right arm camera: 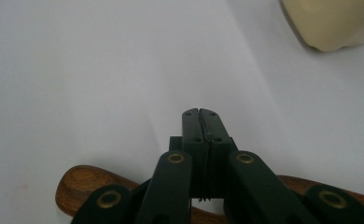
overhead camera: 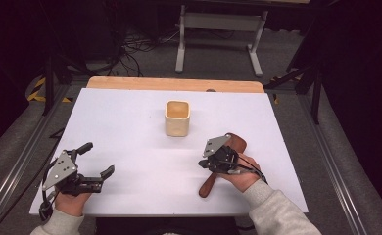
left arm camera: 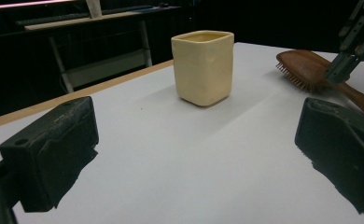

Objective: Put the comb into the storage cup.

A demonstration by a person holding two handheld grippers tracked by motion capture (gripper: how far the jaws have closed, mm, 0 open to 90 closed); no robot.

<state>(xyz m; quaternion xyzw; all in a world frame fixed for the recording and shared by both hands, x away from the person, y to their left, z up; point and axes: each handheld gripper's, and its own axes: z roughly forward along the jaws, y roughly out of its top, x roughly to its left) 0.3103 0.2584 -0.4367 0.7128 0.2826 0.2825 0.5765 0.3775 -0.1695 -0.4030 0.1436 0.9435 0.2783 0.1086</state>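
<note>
Tabletop (overhead camera: 130, 122): white, dark room behind.
Right gripper (right arm camera: 201, 114): pressed together, holding nothing, right over brown wooden hairbrush (overhead camera: 233, 143); handle crosses under it.
Left gripper (overhead camera: 97, 164): spread wide, far away.
Cream square cup (overhead camera: 177, 117): ahead.

We held our left black two-jaw gripper (overhead camera: 97, 160) low in our left hand (overhead camera: 71, 200), its jaws spread wide apart with nothing between the fingertips. Our right black two-jaw gripper (overhead camera: 202, 163) sat in our right hand (overhead camera: 240, 176), grey-sleeved forearm (overhead camera: 277, 210) angled inward, its jaws pressed together, pads meeting flat, tips pointing left.
</note>
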